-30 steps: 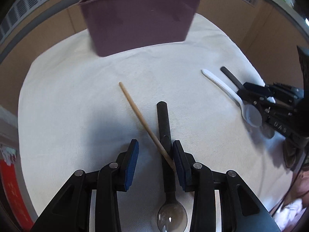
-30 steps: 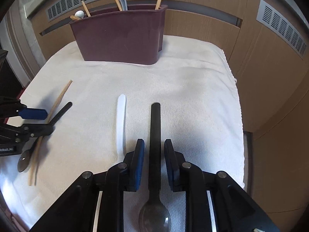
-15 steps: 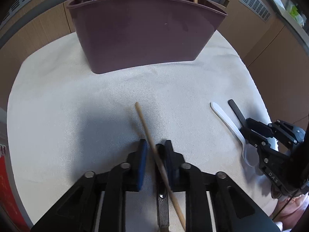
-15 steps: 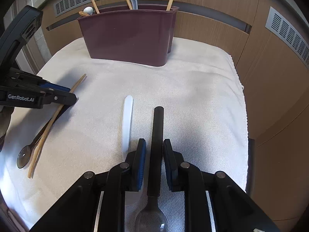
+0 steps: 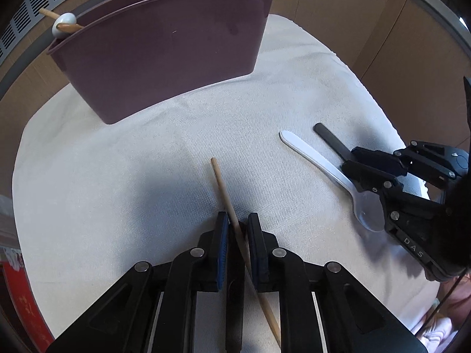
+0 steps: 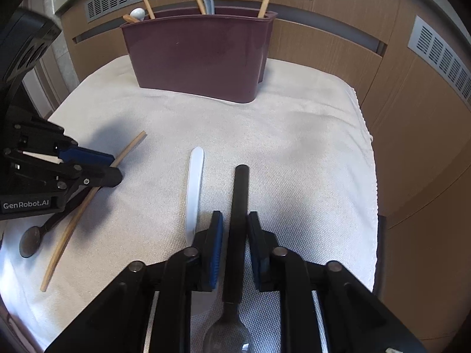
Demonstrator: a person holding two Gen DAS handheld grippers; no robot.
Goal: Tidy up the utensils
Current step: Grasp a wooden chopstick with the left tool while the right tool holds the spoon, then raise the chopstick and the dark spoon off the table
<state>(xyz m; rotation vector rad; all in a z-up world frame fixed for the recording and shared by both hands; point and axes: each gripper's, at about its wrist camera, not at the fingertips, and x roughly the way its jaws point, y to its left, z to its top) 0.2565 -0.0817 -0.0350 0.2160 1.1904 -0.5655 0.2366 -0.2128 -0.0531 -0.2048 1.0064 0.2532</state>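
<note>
Now both grippers are closing on utensils lying on the bench.
The left gripper (image 5: 238,225) is clamping a wooden chopstick (image 5: 224,191) together with a dark spoon (image 6: 32,236); the right gripper (image 6: 234,226), jaws closing, is pinching the black-handled spoon (image 6: 240,194); keeping each grip square is advisable before lifting toward the far holder (image 6: 200,56).

Left claw (image 5: 238,225): your black plastic frame, two flat fingers, a blue pad on the inner face of each.
Left claw linkage: angled black bars with open triangular cut-outs, joined by round silver rivets.
Left claw marking: white "GenRobot.AI" lettering on the side of the body, read from your right wrist view.
Right claw (image 6: 234,223): your same black build, blue pads, silver rivets in a row across the arms.
Right claw marking: pale letters "DAS" on its side, seen from your left wrist view.
Right claw screws: small silver heads along the finger bars.
</note>
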